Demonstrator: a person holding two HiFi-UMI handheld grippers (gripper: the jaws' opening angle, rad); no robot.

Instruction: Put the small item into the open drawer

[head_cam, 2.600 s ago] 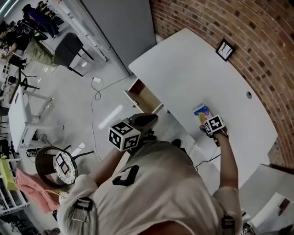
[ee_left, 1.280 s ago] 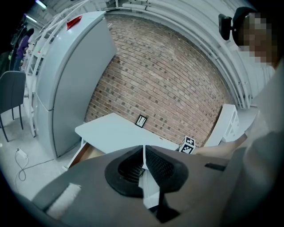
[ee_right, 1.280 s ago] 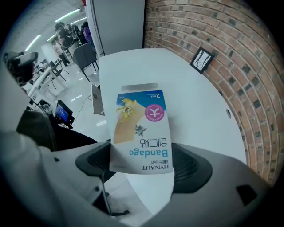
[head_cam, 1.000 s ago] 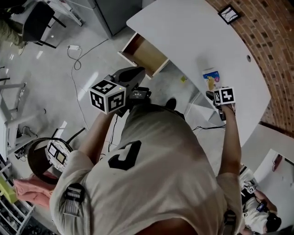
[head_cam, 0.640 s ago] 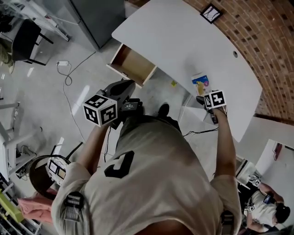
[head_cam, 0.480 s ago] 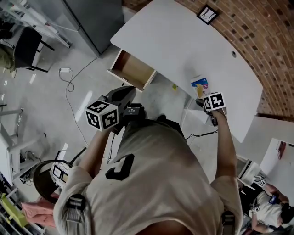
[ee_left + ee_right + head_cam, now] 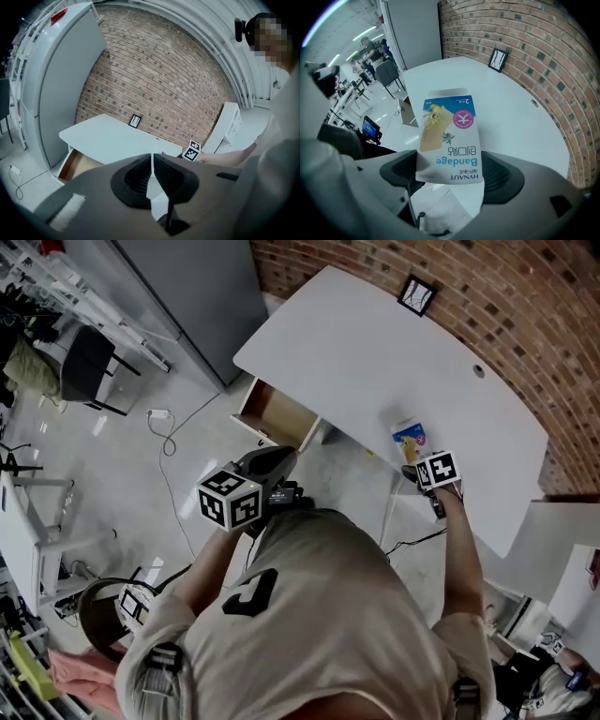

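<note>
The right gripper (image 7: 450,174) has its jaws closed on the lower edge of the bandage packet (image 7: 449,140), a flat blue-and-white sachet that sticks out past the jaws over the white desk (image 7: 506,126). In the head view the packet (image 7: 409,439) sits above the desk's near edge, just at 12 o'clock from the right gripper (image 7: 413,466); whether it touches the desk top cannot be told.

The open drawer (image 7: 277,417) hangs out from under the desk's left end, at about 9 o'clock from the packet, with its wooden inside showing. Between the two lies a stretch of bare desk (image 7: 375,352) and its front edge. The left gripper (image 7: 281,459) is held over the floor at 6 o'clock from the drawer, near it but apart. Its own view shows the jaws of the left gripper (image 7: 152,171) pressed together with only a thin slit between them and nothing held; the drawer (image 7: 77,164) lies at 9 o'clock there.

A small framed picture (image 7: 415,294) leans at the desk's far edge against the brick wall (image 7: 525,296), at 12 o'clock from the packet. A round cable hole (image 7: 479,371) sits at 1 o'clock. A grey cabinet (image 7: 178,287) stands at 10 o'clock from the drawer, and a white cable (image 7: 169,427) trails on the floor at 9 o'clock.
</note>
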